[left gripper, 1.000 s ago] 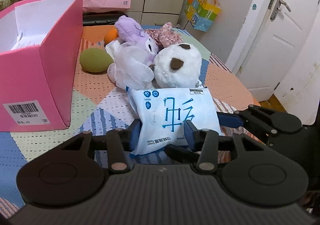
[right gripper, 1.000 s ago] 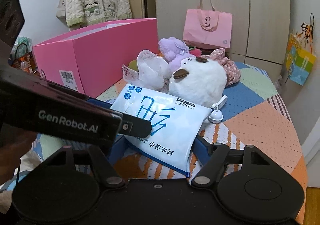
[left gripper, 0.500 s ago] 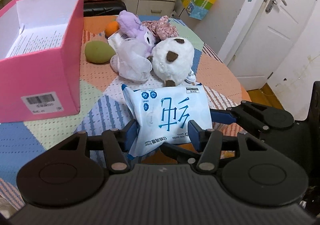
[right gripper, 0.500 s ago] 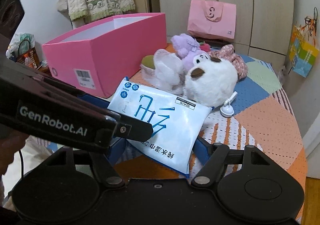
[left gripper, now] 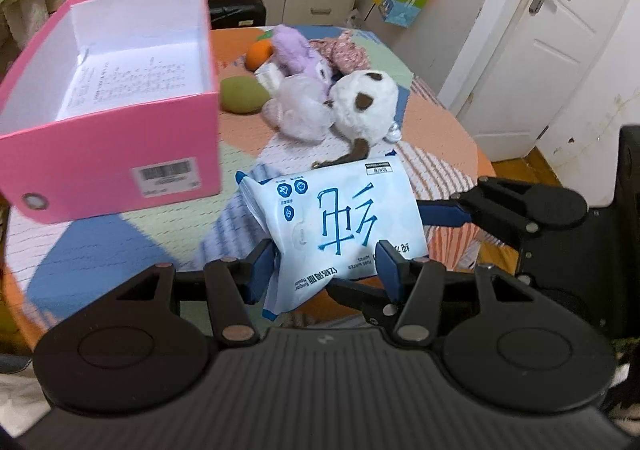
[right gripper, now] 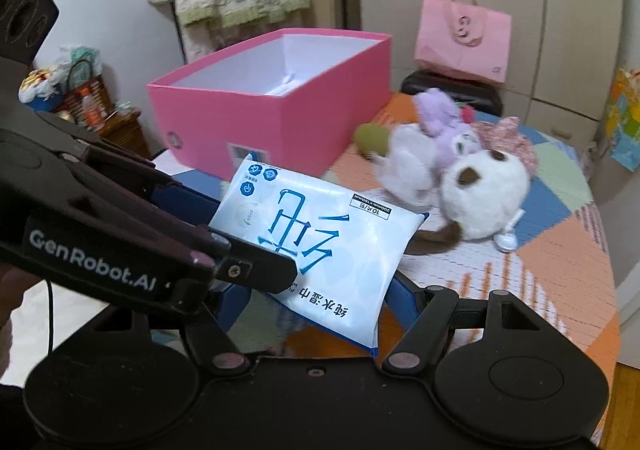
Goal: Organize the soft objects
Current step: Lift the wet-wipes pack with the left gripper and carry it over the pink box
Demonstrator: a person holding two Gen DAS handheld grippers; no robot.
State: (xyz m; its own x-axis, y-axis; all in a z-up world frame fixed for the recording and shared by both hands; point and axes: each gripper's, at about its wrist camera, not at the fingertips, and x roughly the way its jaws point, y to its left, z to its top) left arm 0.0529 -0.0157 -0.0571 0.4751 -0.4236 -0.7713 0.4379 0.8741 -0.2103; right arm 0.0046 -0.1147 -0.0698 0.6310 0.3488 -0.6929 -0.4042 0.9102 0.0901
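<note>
You hold the wipes pack point(left gripper: 340, 226) clamped between both grippers' fingers, left gripper point(left gripper: 326, 270) and right gripper point(right gripper: 316, 314), lifting it toward the pink box point(left gripper: 120, 153).

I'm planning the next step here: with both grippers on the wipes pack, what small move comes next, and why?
Probably carry the wipes pack over the open pink box. Both the left gripper and right gripper clamp it clear of the quilt, and the box holds only paper.

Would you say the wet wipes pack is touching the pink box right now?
Apart. In the left wrist view the wet wipes pack hangs between the left gripper fingers, with patchwork tablecloth visible between it and the pink box.
</note>
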